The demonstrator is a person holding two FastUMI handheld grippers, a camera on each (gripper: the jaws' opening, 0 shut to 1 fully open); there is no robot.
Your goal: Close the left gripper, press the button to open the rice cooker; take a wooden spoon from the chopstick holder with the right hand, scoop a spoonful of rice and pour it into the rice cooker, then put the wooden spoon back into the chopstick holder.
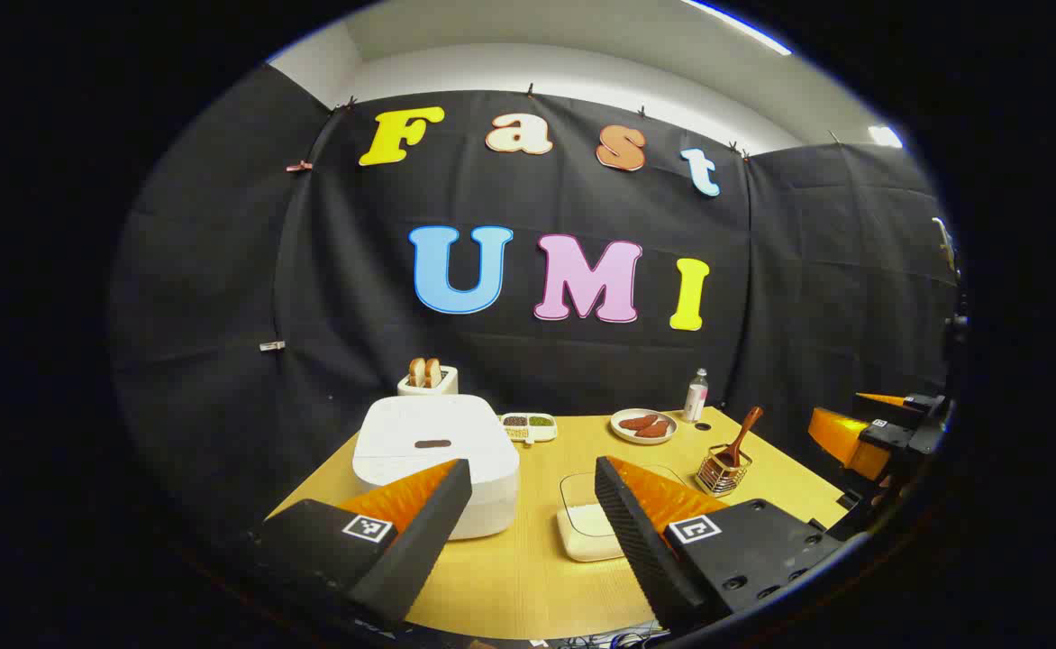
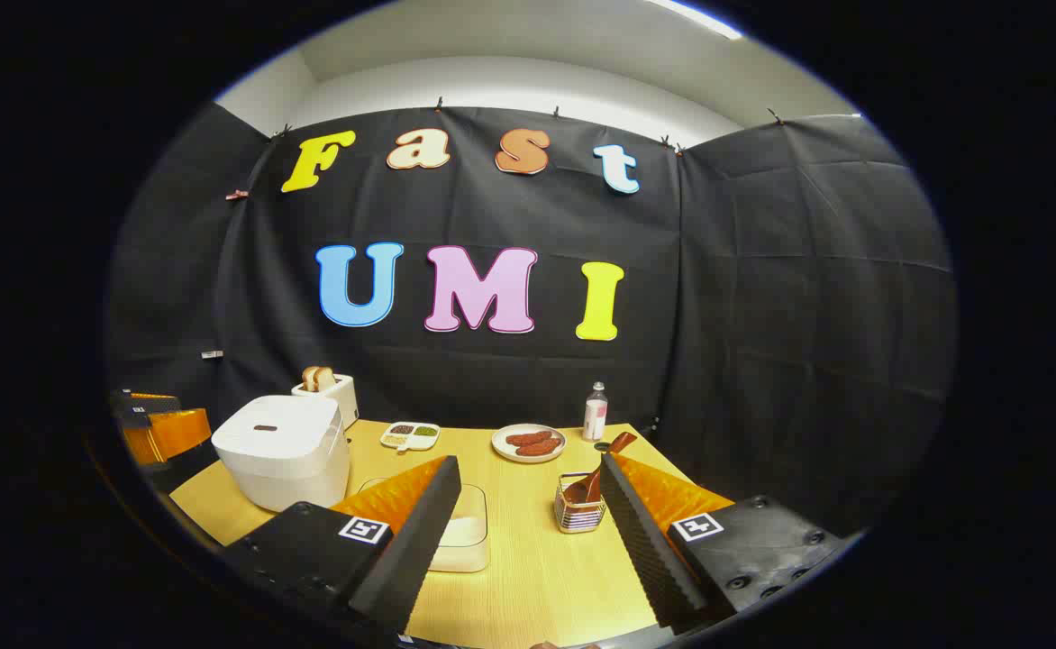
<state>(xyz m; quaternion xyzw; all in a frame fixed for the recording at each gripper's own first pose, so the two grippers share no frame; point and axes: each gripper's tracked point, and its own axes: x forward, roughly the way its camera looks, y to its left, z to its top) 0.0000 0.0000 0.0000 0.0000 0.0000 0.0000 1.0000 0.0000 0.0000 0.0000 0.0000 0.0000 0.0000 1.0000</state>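
Hovering wide apart, left tongs (image 1: 532, 505) and right tongs (image 2: 528, 505) both empty; rice cooker (image 1: 435, 451) lid down, wooden spoon (image 2: 593, 473) untouched in chopstick holder (image 2: 579, 514) — everything remains.

In the left gripper view, the left finger (image 1: 420, 518) covers the near corner of the cooker (image 1: 433, 451), and the right finger (image 1: 641, 523) hides part of the rice box (image 1: 587, 527). In the right gripper view, that box (image 2: 465, 532) sits half behind a finger (image 2: 415, 523). The spoon's (image 2: 593, 473) lower end is sunk in the holder (image 2: 579, 514). What fills the small dish (image 2: 410, 434) is too small to tell
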